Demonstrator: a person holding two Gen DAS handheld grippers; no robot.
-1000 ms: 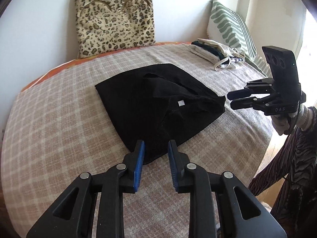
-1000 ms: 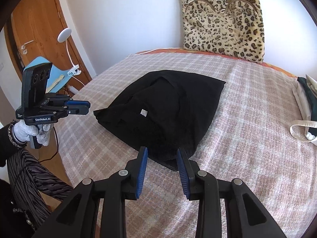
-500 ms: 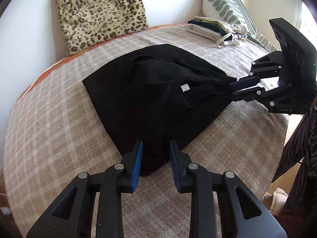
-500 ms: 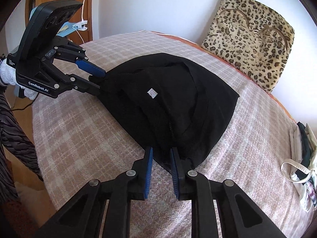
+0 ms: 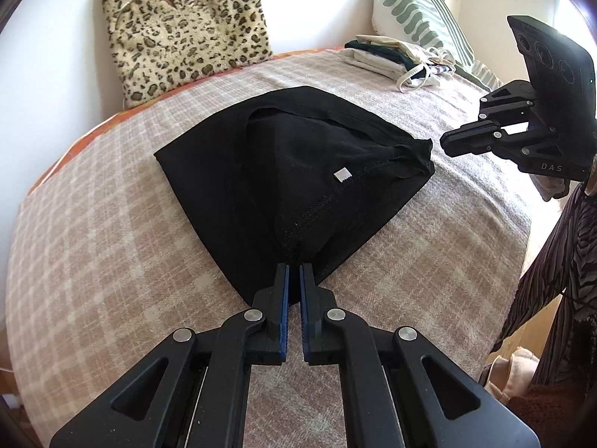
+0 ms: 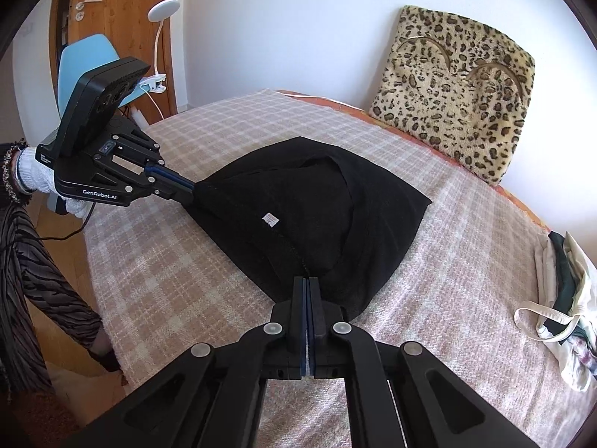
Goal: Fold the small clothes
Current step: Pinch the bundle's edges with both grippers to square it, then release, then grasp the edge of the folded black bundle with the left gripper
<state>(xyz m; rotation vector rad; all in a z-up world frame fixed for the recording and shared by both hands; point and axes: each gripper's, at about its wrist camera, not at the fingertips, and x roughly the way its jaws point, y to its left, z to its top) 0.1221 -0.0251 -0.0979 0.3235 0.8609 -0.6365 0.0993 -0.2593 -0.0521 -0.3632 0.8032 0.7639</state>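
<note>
A black garment [image 5: 298, 171] lies spread on the checked bed cover [image 5: 112, 261], a small white label showing near its hem. My left gripper [image 5: 293, 272] is shut on the near corner of the hem. My right gripper [image 6: 306, 283] is shut on the opposite corner of the hem. In the left wrist view the right gripper [image 5: 447, 142] sits at the garment's bunched right corner. In the right wrist view the left gripper [image 6: 188, 190] holds the garment's left corner [image 6: 317, 216]. The hem is stretched between the two grippers.
A leopard-print cushion [image 5: 186, 30] leans on the wall at the back. A pile of folded clothes and a cloth bag [image 5: 403, 59] lies by a striped pillow [image 5: 421, 15]. A blue chair and a lamp [image 6: 160, 11] stand beside the bed.
Both grippers moved in onto the garment's hem corners and shut on them. The hem has been pulled taut between them.
</note>
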